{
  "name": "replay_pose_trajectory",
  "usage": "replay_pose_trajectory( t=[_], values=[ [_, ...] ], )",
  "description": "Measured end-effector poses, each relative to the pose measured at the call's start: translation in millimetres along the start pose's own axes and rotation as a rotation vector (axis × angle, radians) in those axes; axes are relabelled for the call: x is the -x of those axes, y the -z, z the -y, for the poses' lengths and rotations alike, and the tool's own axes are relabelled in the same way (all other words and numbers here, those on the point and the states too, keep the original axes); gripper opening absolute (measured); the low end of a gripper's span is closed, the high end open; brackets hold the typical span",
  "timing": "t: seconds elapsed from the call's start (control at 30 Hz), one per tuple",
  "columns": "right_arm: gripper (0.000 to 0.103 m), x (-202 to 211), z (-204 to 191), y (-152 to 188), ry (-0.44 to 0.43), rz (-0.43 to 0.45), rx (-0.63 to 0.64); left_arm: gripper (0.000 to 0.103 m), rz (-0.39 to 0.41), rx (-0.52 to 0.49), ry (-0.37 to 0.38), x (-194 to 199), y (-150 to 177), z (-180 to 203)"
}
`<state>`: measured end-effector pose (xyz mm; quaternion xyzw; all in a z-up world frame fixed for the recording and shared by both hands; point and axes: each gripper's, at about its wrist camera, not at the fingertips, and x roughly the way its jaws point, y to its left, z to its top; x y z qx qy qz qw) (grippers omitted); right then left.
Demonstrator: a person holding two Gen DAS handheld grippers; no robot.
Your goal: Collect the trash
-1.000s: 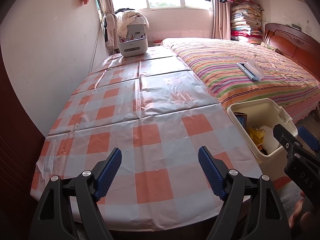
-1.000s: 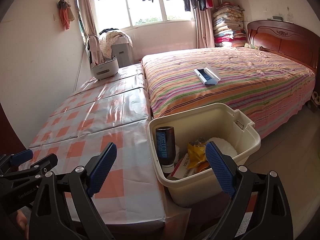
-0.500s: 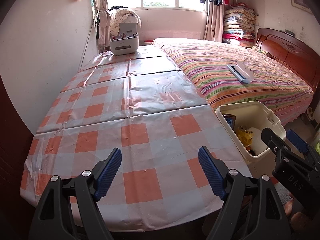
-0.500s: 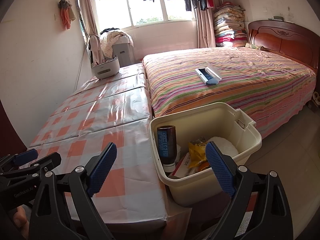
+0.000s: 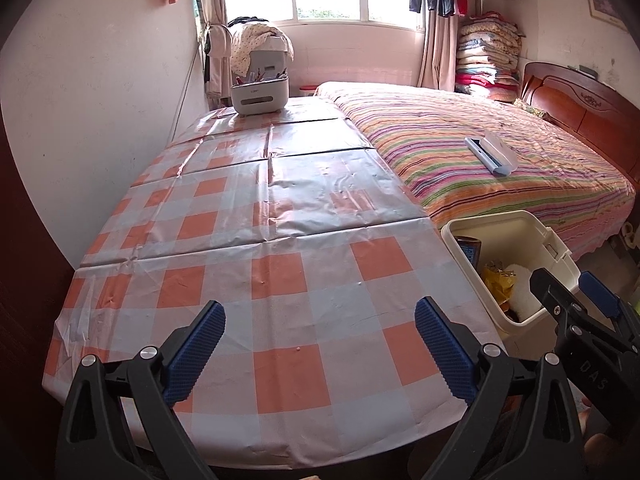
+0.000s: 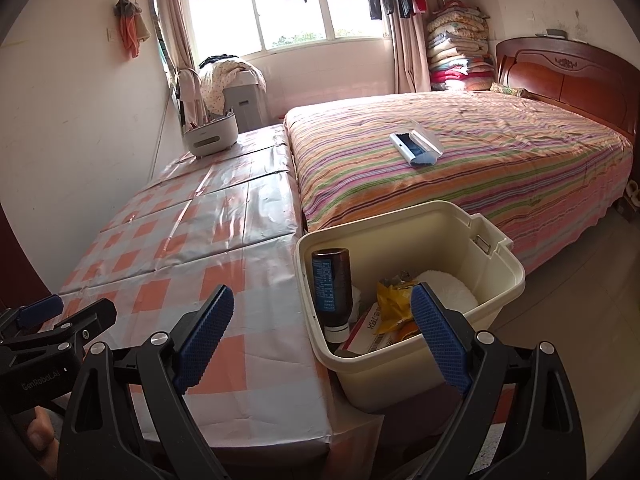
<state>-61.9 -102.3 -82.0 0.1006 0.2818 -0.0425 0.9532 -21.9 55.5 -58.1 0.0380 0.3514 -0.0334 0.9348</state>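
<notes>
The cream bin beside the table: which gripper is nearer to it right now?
Right. The right gripper hangs open just in front of the bin, one finger overlapping its near rim. The left gripper is open over the checked tablecloth, off to the bin's left.

The left gripper [image 5: 320, 344] is held level and points forward, with its two blue-padded fingers [image 5: 196, 346] spread wide apart and nothing between them. The right gripper [image 6: 322, 336] is in the same pose, its jaws also wide and empty. In the left wrist view, the right gripper appears at the right edge, slightly ahead. In the right wrist view, the left gripper shows at the lower left edge. A bit of the person's hand [image 6: 38, 436] is visible under it.
</notes>
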Motion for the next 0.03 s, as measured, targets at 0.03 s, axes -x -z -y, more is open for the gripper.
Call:
replay_pose_trajectory(
  t=[0.03],
  values=[
    [0.089, -0.3, 0.7, 0.3, 0.0, -0.001, -0.002, 0.093, -0.002, -0.005, -0.001, -0.4, 0.2, 1.1]
  ],
)
